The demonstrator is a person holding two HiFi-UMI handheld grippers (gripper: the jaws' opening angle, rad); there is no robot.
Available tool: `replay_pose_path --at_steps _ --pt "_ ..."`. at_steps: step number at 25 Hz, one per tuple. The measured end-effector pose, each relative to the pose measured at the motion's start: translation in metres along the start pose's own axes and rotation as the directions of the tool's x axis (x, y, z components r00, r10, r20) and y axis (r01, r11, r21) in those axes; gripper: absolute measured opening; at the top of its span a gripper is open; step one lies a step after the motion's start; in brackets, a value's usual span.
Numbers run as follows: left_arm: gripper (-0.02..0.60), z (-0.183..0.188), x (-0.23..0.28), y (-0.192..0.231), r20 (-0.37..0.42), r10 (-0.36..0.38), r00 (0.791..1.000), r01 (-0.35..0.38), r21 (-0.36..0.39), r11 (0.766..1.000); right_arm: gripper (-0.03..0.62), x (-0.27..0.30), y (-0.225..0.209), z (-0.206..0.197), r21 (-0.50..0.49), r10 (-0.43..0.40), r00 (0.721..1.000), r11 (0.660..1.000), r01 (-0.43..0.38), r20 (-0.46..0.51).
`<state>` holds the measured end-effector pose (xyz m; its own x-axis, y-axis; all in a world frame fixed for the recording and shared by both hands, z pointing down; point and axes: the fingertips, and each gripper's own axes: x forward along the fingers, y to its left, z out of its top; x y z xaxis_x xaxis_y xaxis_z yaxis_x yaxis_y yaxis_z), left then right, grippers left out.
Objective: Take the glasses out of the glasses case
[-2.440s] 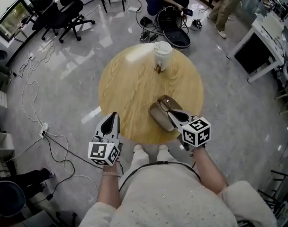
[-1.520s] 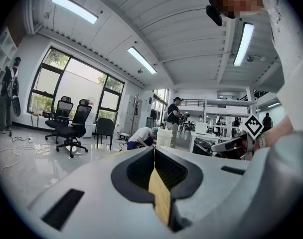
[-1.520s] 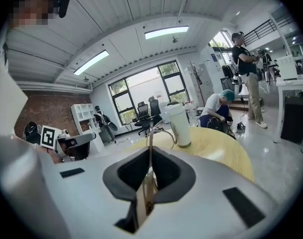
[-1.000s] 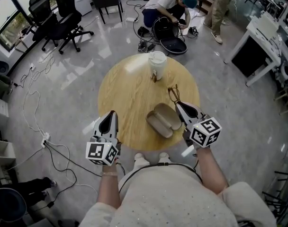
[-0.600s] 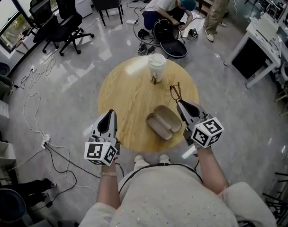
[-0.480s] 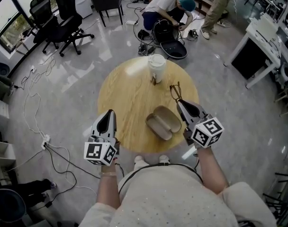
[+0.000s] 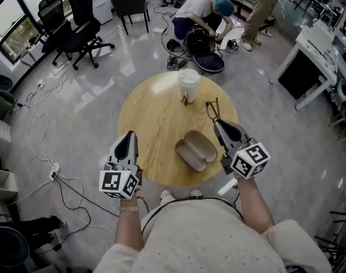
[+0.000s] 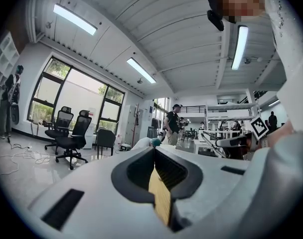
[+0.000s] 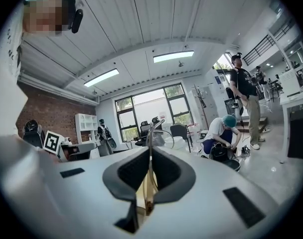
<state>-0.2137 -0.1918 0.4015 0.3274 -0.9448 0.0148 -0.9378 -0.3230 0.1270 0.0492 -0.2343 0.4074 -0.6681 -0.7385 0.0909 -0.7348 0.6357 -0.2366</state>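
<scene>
Pinching the glasses (image 7: 211, 110) in my right gripper (image 7: 219, 124), pointing away from me, I have the open case (image 7: 196, 149) just to its left; my left gripper (image 7: 129, 136), closed and empty, is farther off.

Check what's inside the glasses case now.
Nothing: the glasses case lies open on the table, both halves bare and uncovered. The glasses are in the right gripper, apart from the case.

The glasses (image 7: 210, 111) are partly hidden where the right gripper (image 7: 217, 124) clamps them, and their lenses are too small to judge. A brown thing (image 7: 186, 100) at the cup's (image 7: 189, 79) foot cannot be identified. That gripper covers the bench's (image 7: 150, 118) right rim.
</scene>
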Motion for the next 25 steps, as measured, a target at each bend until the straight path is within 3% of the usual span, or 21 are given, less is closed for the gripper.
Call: replay_pose_path --at_steps 25 --pt "0.006 0.006 0.001 0.006 0.005 0.019 1.0 -0.019 0.018 1.0 0.02 -0.004 -0.004 0.021 -0.031 0.011 0.998 0.999 -0.009 0.064"
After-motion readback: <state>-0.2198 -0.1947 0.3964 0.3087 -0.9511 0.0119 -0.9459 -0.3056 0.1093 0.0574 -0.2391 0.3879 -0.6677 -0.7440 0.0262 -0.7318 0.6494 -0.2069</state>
